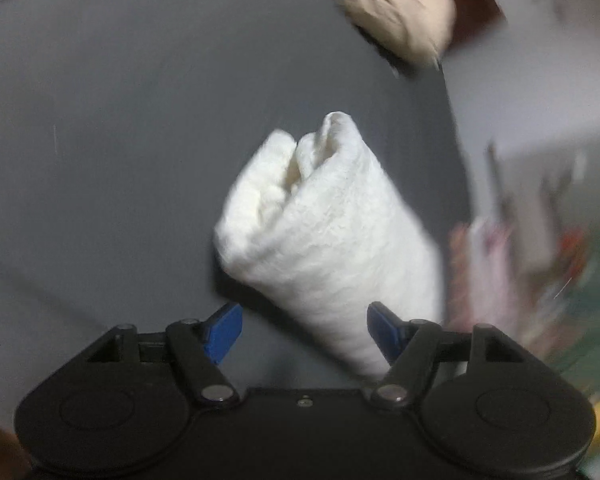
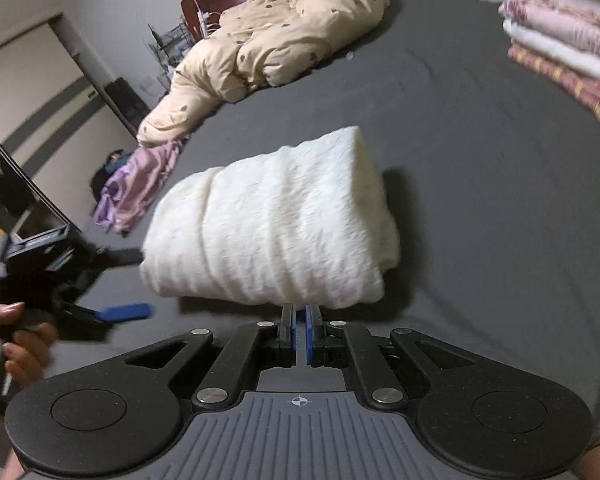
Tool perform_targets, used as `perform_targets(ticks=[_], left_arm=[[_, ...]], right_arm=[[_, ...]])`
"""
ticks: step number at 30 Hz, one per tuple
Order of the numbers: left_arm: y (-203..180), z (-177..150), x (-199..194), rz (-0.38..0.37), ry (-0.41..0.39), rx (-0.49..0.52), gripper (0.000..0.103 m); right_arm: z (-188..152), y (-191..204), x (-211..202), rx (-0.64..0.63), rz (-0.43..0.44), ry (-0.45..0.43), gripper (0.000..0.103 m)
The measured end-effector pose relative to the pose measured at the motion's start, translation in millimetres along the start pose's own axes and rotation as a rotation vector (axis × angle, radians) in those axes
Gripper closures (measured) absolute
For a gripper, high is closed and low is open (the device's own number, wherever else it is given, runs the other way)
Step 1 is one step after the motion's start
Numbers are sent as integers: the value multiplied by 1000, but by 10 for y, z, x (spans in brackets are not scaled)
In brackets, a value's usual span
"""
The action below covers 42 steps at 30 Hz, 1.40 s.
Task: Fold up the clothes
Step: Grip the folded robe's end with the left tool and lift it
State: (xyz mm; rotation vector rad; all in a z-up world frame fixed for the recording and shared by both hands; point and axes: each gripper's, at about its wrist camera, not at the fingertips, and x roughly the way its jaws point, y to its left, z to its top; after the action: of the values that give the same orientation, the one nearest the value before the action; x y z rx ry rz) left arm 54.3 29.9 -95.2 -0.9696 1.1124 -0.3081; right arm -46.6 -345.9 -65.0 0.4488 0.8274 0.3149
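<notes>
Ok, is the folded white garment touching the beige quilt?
Apart. The right wrist view shows the white garment well short of the beige quilt, with bare grey bedsheet between them.

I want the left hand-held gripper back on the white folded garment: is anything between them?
Nothing visible. The left hand-held gripper stands open with the white folded garment directly ahead on the grey bedsheet, its near end already between the fingers.

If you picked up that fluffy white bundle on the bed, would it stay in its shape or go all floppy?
The white bundle is soft, fuzzy cloth in loose folds, so it would probably sag and unfold if lifted by one edge. It looks light for its size. On the gray bed sheet it would likely slide or squash rather than roll.
</notes>
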Motion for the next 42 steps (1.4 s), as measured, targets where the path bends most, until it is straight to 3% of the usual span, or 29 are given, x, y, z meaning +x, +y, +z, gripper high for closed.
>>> perform_targets(ticks=[2,6,14,21,26,33,37,39,42], left_arm=[[119,-27,81,-74,-19,-149,35],[128,-60,237,-38,-88,-212,32],[329,-147,533,-88,-150,-351,26],[314,-155,608,-150,-211,-345,23],[223,-72,708,-145,-226,-342,19],[126,-71,769,-115,-275,-337,6],[127,-49,772,-103,-286,-384,11],[123,-47,760,-83,-292,-387,23],[122,-46,753,-68,-294,-395,30]], right_arm=[[10,7,-9,15,20,4,99],[35,2,-69,31,64,-6,99],[-19,65,-85,36,58,61,98],[-31,42,-4,149,180,147,99],[-4,109,-24,121,140,133,99],[-25,47,-79,192,185,117,98],[-20,-21,-118,262,214,97,98],[-21,-65,-149,294,231,93,98],[-25,-126,-199,334,229,94,98]])
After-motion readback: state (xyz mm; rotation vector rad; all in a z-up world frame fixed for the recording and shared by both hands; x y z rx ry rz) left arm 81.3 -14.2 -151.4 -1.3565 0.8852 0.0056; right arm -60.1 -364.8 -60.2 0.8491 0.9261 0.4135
